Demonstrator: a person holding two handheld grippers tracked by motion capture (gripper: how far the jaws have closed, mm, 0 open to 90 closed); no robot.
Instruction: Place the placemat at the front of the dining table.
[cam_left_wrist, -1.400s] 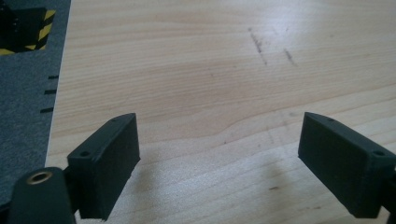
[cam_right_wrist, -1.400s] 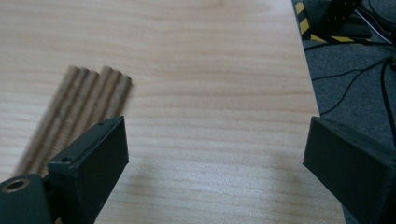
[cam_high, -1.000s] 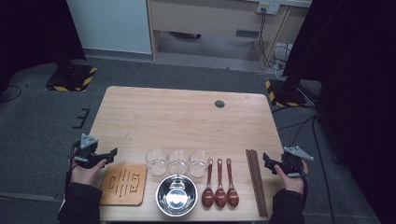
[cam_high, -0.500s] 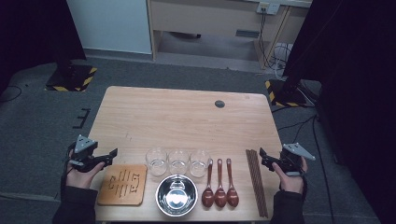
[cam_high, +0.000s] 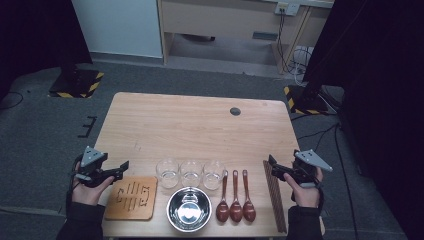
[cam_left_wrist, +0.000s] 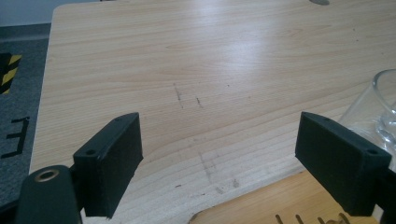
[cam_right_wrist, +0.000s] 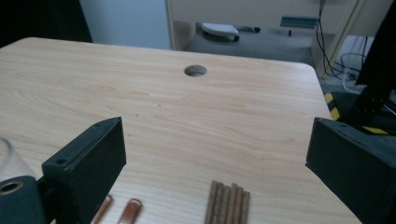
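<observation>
Along the front of the wooden table (cam_high: 200, 130) lie a slotted wooden board (cam_high: 132, 197), three empty glasses (cam_high: 191, 171), a steel bowl (cam_high: 188, 210), three dark red spoons (cam_high: 235, 199) and a bundle of brown chopsticks (cam_high: 274, 195). My left gripper (cam_high: 120, 170) hovers open just left of the glasses, above the board's far corner. In its own view the jaws stand wide apart with nothing between them, a glass (cam_left_wrist: 379, 109) at the right and the board (cam_left_wrist: 261, 207) below. My right gripper (cam_high: 274, 167) is open over the chopsticks' far ends (cam_right_wrist: 226, 201).
A round cable hole (cam_high: 235, 111) sits near the table's far edge, also seen as the hole (cam_right_wrist: 195, 71). Beyond the table are a cabinet, trailing cables and yellow-and-black striped stand bases on the grey floor. Spoon handles (cam_right_wrist: 128, 211) lie left of the chopsticks.
Both hands have shifted only slightly. The right gripper has edged left toward the chopsticks. Both grippers stay open and nothing on the table has moved.
</observation>
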